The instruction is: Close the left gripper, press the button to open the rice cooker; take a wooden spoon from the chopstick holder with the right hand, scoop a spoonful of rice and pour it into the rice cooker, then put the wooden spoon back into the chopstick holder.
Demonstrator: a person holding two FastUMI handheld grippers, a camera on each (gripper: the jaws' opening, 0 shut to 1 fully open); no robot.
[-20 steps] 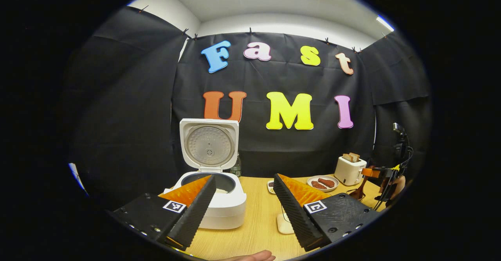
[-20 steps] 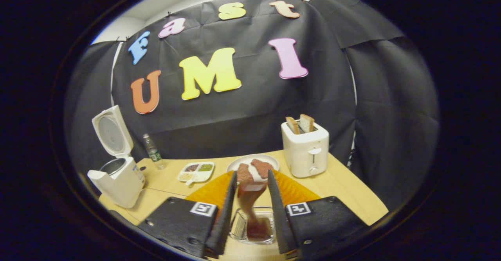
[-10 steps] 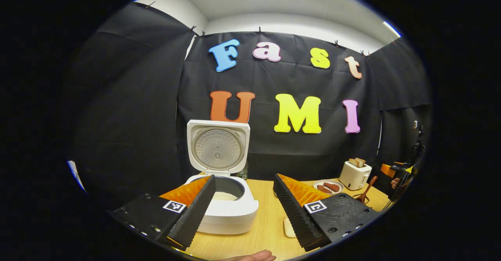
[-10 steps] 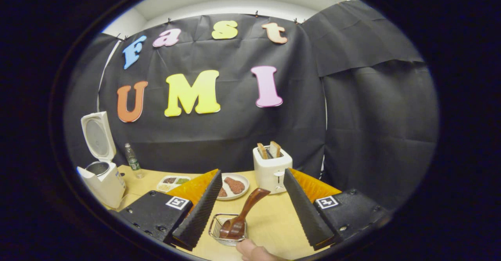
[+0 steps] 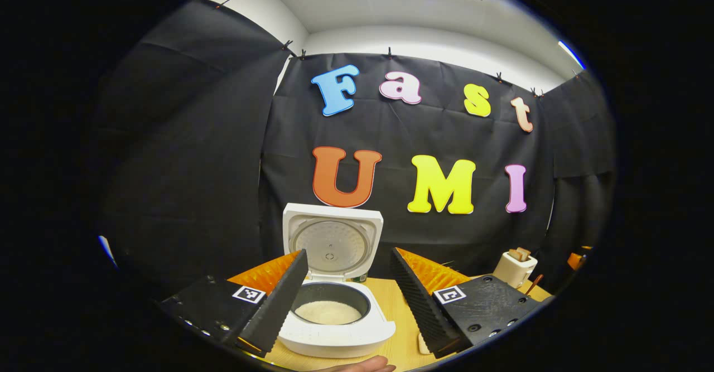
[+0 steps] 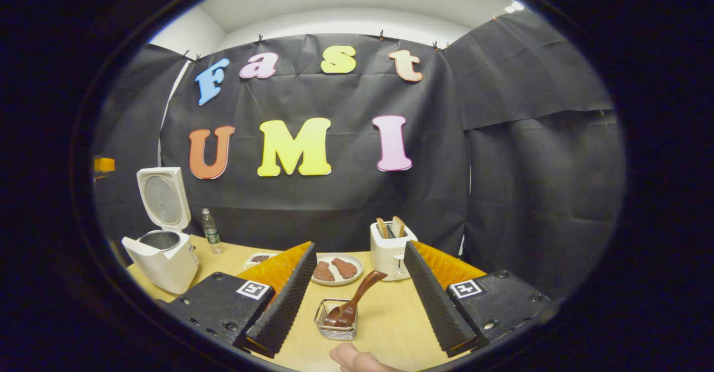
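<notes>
Since a second ago the right gripper has let go of the wooden spoon and drawn back from it; both views have tilted up and pulled away from the table.

Largest first: the rice cooker sits at the near left of the left gripper view, lid standing open, with rice lying in its pot. In the right gripper view it stands at the far left of the table, well apart from the chopstick holder. A toaster and a plate lie beyond the holder, and a bottle stands just right of the cooker.

The spoon rests bowl-down in the wire holder, its handle leaning up to the right, between the right gripper's fingers but touching neither.

Both grippers are spread wide and hold nothing; the left gripper frames the cooker without touching it.

By my judgement the task is done or all but done. To finish well, retreat straight back and upward, keeping the fingers apart so neither clips the leaning handle and tips the light holder.
</notes>
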